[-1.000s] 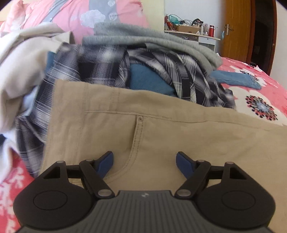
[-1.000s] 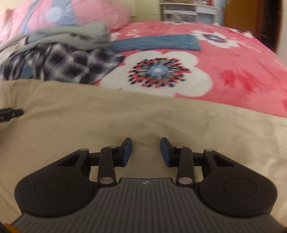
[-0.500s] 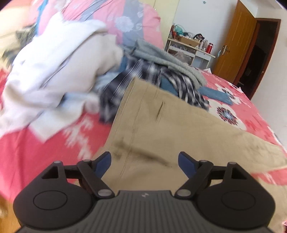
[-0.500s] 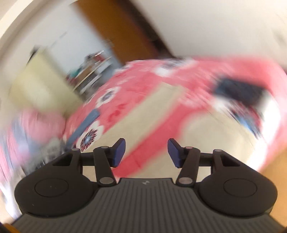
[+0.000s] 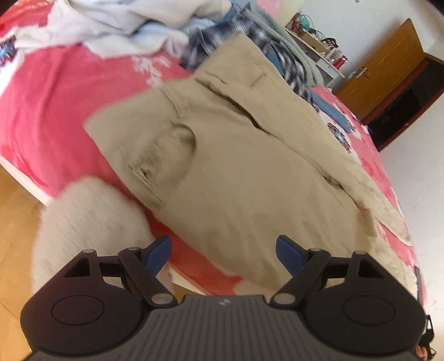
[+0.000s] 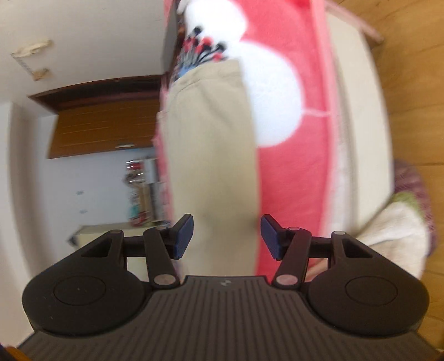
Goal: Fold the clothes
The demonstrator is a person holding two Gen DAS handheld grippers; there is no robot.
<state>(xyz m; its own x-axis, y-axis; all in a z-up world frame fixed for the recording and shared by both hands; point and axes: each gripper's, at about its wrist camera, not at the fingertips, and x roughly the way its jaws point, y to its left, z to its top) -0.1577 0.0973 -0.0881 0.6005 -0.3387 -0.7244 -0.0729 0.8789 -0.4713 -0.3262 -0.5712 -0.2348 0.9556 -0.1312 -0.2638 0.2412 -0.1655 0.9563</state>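
Khaki trousers (image 5: 249,155) lie flat on the pink bedspread (image 5: 55,105). Left gripper (image 5: 223,254) stands wide, empty; right gripper (image 6: 227,236) stands half-wide (nothing gripped).

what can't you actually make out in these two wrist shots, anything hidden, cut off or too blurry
- Khaki trousers: left wrist view, the near end is hidden behind the left gripper.
- Clothes pile: left wrist view, cut by the top edge and blurred.
- Shelf clutter: right wrist view, motion blur; items unreadable.
- Trouser leg: right wrist view, its near end disappears behind the right gripper.
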